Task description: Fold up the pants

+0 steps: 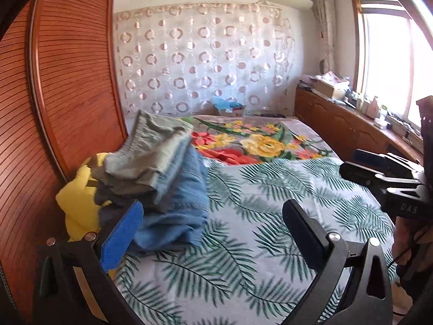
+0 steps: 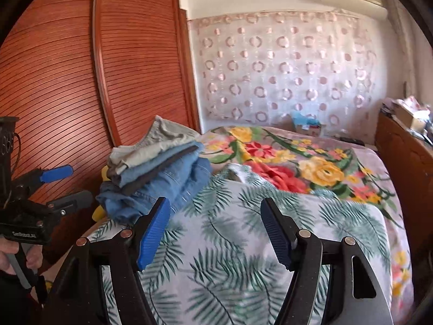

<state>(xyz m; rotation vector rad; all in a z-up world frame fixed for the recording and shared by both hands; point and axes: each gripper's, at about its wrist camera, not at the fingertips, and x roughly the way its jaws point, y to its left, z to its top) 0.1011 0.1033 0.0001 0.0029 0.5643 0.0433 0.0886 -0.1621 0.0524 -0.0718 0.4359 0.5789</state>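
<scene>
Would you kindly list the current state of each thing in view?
Left hand-held gripper: open, empty.
Right hand-held gripper: open, empty.
Stack of grey and blue denim pants: folded, piled at the bed's left edge.
Palm-leaf print bedspread: spread, rumpled.
Slatted brown wooden wardrobe: closed.

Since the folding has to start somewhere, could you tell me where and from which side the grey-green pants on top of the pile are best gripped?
Judging by their pose, take the grey-green pants by the gathered waistband, which sticks up clear at the far end of the pile. Come from above and the wardrobe side with the left gripper, open and nearest, so only that layer gets pinched.
</scene>
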